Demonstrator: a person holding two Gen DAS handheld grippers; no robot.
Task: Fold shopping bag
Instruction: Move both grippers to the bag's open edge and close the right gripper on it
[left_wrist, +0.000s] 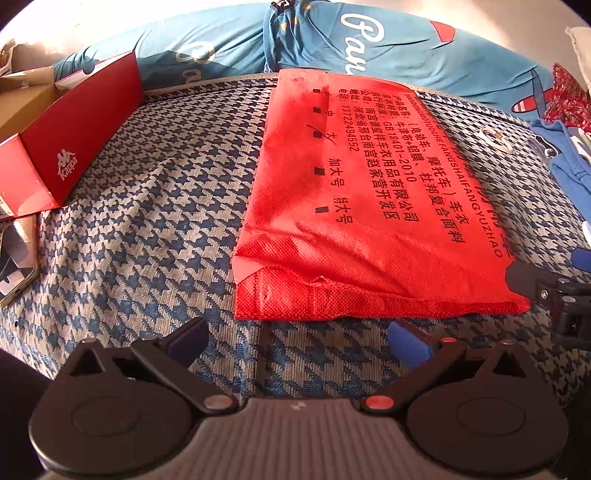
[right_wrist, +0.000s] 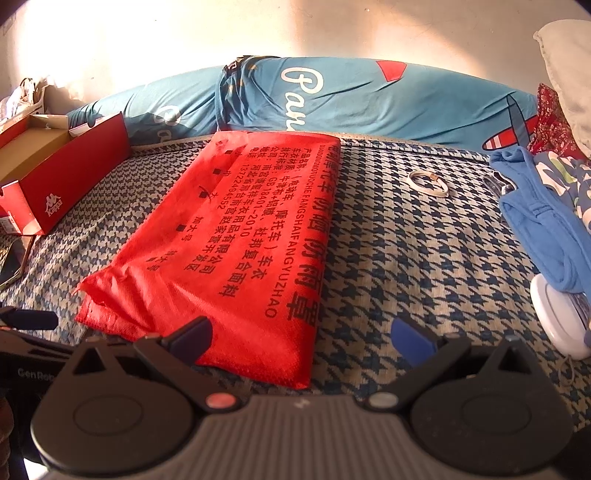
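Hovering my left gripper (left_wrist: 297, 341) and right gripper (right_wrist: 301, 339), both spread wide, pinching nothing. Red shopping bag (left_wrist: 369, 206) at 12 o'clock, flat on houndstooth mattress (left_wrist: 147, 221), looks already folded lengthwise; crosswise folds seemingly left. Shoebox (left_wrist: 70, 147) at 10 o'clock.

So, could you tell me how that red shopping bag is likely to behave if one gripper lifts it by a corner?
The red shopping bag looks like thin woven-textured fabric with creases, so it would probably droop and unfold rather than stay flat. It appears empty and light. Its coarse weave suggests the pads should grip without much slipping.
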